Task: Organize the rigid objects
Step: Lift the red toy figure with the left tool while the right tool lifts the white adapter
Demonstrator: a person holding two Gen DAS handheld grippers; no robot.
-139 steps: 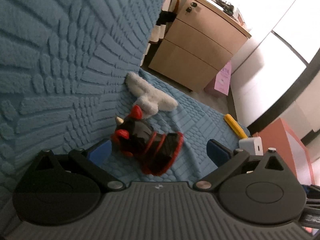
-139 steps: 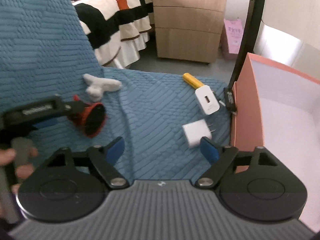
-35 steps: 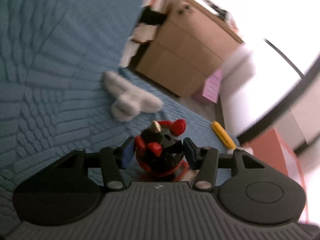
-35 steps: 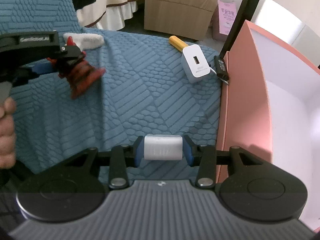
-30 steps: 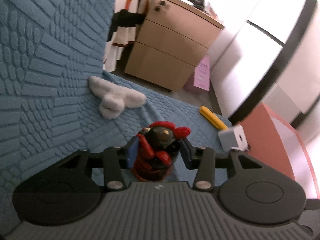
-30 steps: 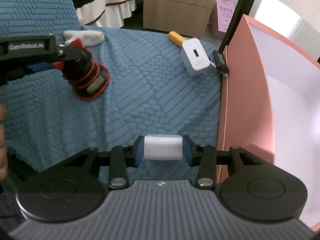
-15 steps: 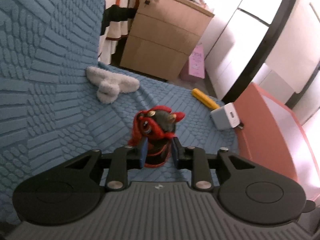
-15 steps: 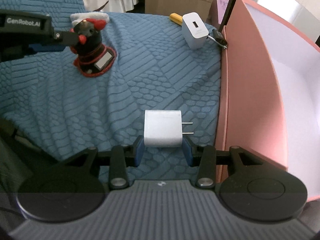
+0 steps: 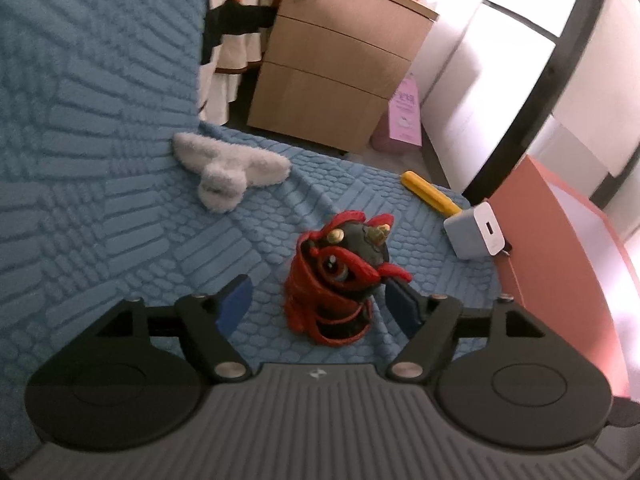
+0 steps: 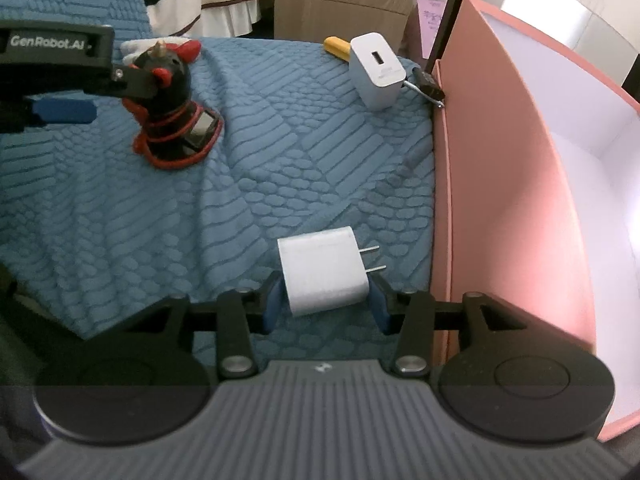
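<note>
A black and red horned figurine (image 9: 340, 276) stands upright on the blue quilted cover, also seen in the right wrist view (image 10: 170, 92). My left gripper (image 9: 320, 300) is open around it, pads apart from it. My right gripper (image 10: 324, 300) has its jaws slightly parted around a small white plug charger (image 10: 324, 276) that rests on the cover with its prongs pointing right. A larger white USB charger (image 10: 376, 70) and a yellow stick (image 9: 430, 196) lie near the pink box (image 10: 500, 200).
The pink box with a white inside stands along the right edge of the cover. A white fluffy toy (image 9: 228, 168) lies at the back by the blue backrest. A wooden drawer cabinet (image 9: 328, 76) stands behind on the floor.
My left gripper set the figurine upright on the cover and opened. My right gripper lowered the small charger onto the cover and its jaws have loosened.
</note>
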